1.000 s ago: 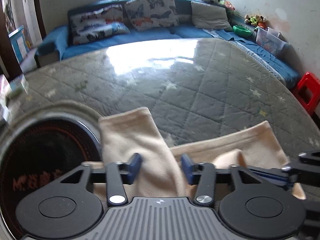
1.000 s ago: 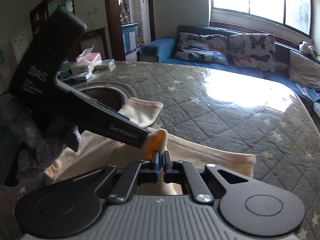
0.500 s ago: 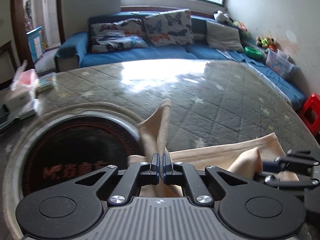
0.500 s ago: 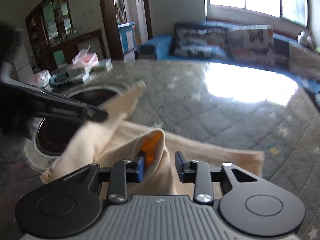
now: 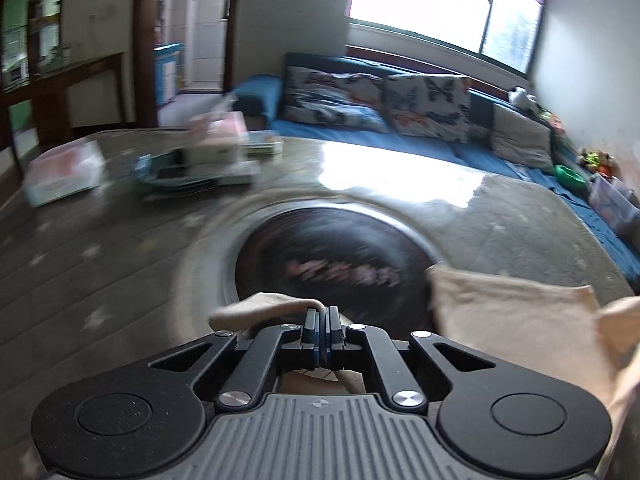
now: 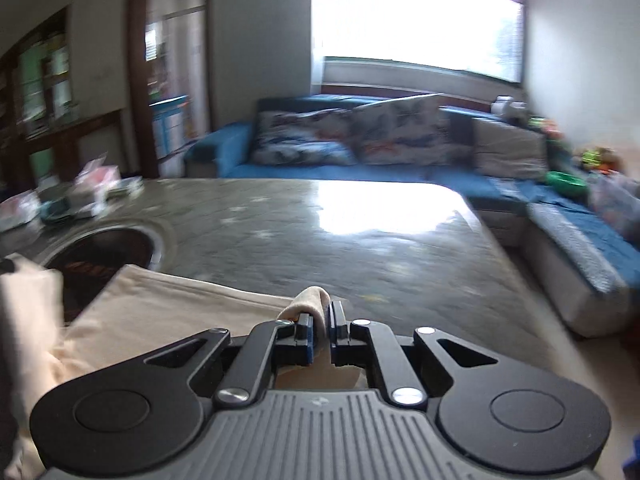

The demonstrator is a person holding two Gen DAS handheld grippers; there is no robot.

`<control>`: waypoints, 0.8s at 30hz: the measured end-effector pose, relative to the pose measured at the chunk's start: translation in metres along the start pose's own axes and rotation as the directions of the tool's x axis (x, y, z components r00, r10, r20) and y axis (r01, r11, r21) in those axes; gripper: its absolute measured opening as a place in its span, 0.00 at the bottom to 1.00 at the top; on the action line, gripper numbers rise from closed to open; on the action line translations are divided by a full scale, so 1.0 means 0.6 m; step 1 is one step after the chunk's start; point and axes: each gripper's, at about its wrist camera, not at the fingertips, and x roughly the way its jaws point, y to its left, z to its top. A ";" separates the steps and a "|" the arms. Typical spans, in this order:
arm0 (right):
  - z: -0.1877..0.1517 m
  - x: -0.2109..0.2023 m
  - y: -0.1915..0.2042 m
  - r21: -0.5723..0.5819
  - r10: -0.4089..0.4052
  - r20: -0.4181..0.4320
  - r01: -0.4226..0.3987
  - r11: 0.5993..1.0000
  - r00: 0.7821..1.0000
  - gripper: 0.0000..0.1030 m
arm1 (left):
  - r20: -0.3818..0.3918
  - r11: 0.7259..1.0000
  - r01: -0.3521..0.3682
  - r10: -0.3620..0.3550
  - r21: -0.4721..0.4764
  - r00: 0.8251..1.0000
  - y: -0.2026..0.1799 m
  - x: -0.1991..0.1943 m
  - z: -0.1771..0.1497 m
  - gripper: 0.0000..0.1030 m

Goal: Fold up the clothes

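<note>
A cream garment lies on the quilted grey table cover. In the left wrist view my left gripper is shut on a fold of the cream garment, which curls out to the left of the jaws. The rest of the cloth spreads away to the right. In the right wrist view my right gripper is shut on another bunched edge of the cream garment, which stretches off to the left. Both views are blurred by motion.
A round dark inset with a metal rim sits in the table under the cloth. Boxes and packets crowd the far left of the table. A blue sofa with butterfly pillows runs behind the table and down its right side.
Both grippers swung left and lifted with the cloth. The left closed on a fold a second ago. The right opened briefly half a second ago and is shut on the edge again.
</note>
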 end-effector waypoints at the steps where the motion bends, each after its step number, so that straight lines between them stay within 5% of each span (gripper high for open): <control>1: -0.012 -0.013 -0.014 0.023 -0.033 -0.002 0.033 0.999 0.999 0.06 | -0.003 1.000 -0.008 0.008 -0.009 1.000 0.011 -0.008 -0.010 0.03; 10: -0.150 -0.095 -0.121 0.246 -0.224 -0.154 0.257 0.935 0.962 0.11 | -0.063 0.998 -0.055 0.053 -0.025 0.997 0.060 -0.041 -0.086 0.03; 12: -0.173 -0.110 -0.140 0.285 -0.247 -0.172 0.288 0.914 0.954 0.26 | -0.072 0.998 -0.062 0.060 -0.029 0.996 0.068 -0.044 -0.094 0.03; 15: -0.189 -0.124 -0.163 0.320 -0.266 -0.184 0.314 0.894 0.946 0.33 | -0.080 0.996 -0.090 0.087 -0.029 0.993 0.077 -0.046 -0.100 0.03; 21: -0.184 -0.138 -0.161 0.324 -0.323 -0.172 0.363 0.874 0.931 0.46 | -0.075 0.992 -0.125 0.123 -0.024 0.990 0.096 -0.055 -0.108 0.03; 24: -0.177 -0.129 -0.127 0.202 -0.354 -0.162 0.382 0.902 0.921 0.56 | -0.061 0.993 -0.116 0.116 -0.004 0.991 0.089 -0.058 -0.104 0.04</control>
